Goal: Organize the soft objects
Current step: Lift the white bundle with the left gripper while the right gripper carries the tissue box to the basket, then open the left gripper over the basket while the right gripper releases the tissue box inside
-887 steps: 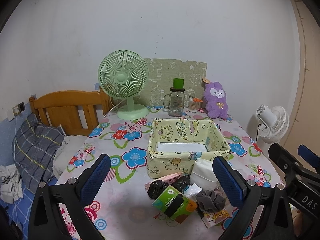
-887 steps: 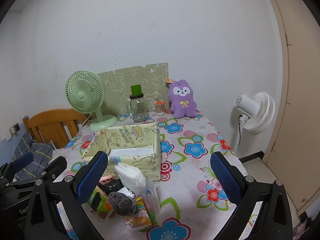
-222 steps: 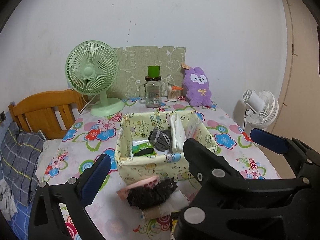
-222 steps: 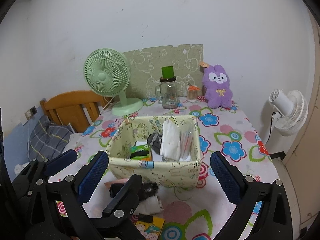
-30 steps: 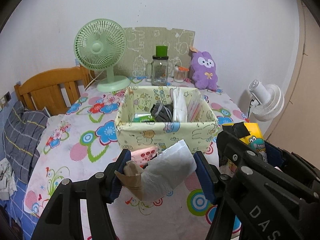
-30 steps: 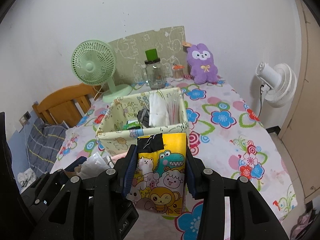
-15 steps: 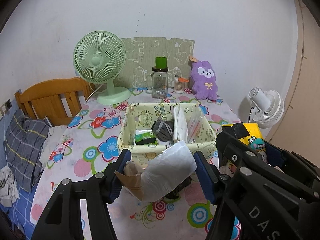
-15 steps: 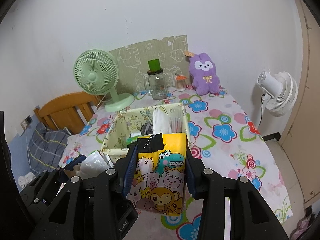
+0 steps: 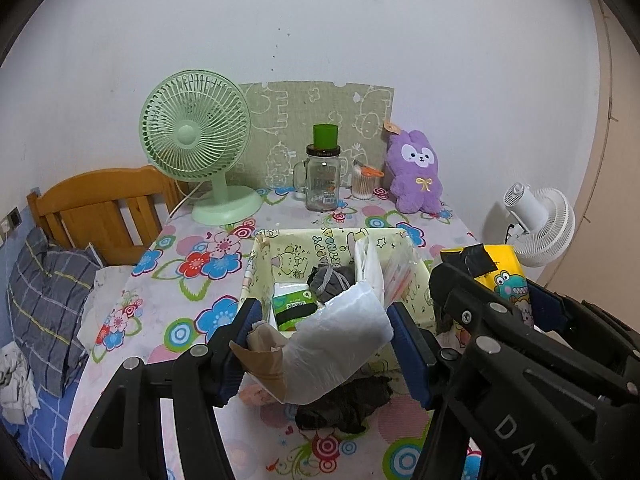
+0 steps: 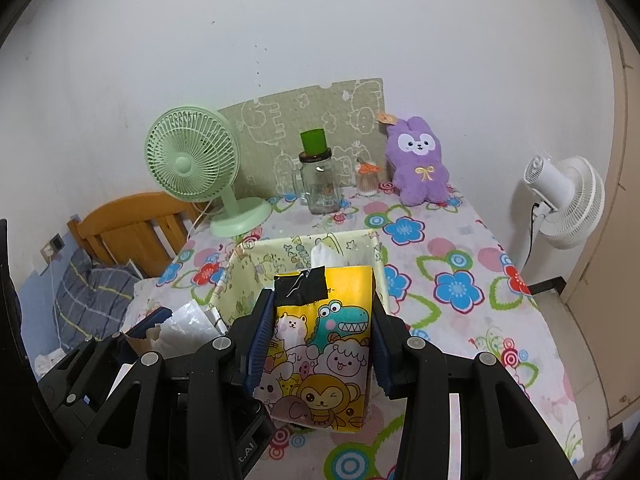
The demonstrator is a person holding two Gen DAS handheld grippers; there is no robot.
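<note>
Both tongs are gripping soft packs near the fabric bin.

We are holding the left tongs (image 9: 324, 344) clamped on a white wrapped pack (image 9: 340, 336), raised just in front of the fabric bin (image 9: 260, 264) on the bench (image 9: 160, 300). We are holding the right tongs (image 10: 320, 344) clamped on a yellow cartoon tissue pack (image 10: 324, 340), upright, to the right of the white pack. A black bundle (image 9: 344, 404) is lying on the bench on the near side of the bin.

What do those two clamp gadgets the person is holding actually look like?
Both are matte black plastic frames with silver screw heads. Each fork ends in two fingers faced with ribbed blue pads. The right gripper shows white lettering "DAS" on its side in the left view. No cables or sleeves show.
</note>
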